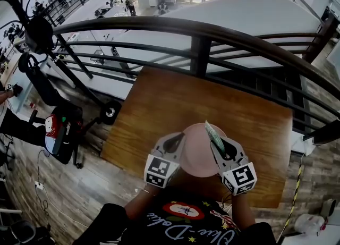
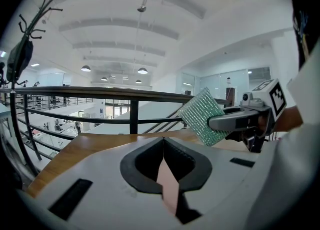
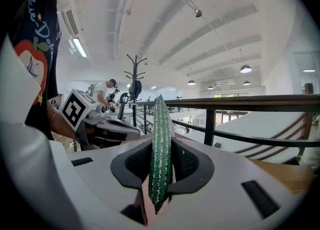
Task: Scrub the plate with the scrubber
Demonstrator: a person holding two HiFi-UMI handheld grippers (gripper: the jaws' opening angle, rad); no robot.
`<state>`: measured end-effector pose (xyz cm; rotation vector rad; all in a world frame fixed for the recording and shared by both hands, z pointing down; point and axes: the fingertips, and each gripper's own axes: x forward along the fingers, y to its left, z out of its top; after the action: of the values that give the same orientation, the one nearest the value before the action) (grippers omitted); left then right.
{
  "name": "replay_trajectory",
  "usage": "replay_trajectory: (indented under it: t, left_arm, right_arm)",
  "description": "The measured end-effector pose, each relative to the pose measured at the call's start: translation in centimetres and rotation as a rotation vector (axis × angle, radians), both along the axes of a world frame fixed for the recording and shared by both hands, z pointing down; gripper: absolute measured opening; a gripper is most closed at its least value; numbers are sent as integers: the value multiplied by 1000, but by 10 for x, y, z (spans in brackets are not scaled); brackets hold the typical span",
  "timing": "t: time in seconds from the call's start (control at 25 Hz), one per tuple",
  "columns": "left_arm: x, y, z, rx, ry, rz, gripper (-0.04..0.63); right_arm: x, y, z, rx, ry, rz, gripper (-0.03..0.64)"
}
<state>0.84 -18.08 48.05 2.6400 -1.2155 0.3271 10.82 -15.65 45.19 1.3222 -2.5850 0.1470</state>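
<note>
A round pink plate (image 1: pixel 197 153) is held above the wooden table (image 1: pixel 159 108), close to the person's body. My left gripper (image 1: pixel 174 143) is shut on the plate's left rim. In the left gripper view the plate (image 2: pixel 169 186) shows edge-on as a thin pink strip between the jaws of the left gripper (image 2: pixel 163 146). My right gripper (image 1: pixel 223 147) is shut on a green sparkly scrubber (image 1: pixel 214 135), which stands over the plate's right part. Edge-on in the right gripper view, the scrubber (image 3: pixel 160 159) sticks up from the right gripper (image 3: pixel 161 146). From the left gripper view its flat face (image 2: pixel 202 116) shows.
A dark metal railing (image 1: pixel 196 31) runs along the table's far side, with a drop to a lower floor behind it. A black coat rack (image 1: pixel 37 31) and a wheeled stand (image 1: pixel 58 132) are on the floor at the left. The table's bare wood extends beyond the plate.
</note>
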Motion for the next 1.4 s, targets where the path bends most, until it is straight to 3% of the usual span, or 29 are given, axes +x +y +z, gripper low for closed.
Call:
replay_trajectory:
  t: [0.92,1.4]
  left_arm:
    - [-1,1,-2,-4,6,0,3]
    - [-1,0,-3,-2,10,5,3]
  right_arm:
    - [0,-1,-4,3,-39,14,69]
    - [-6,0,-5,11,-6,-13,69]
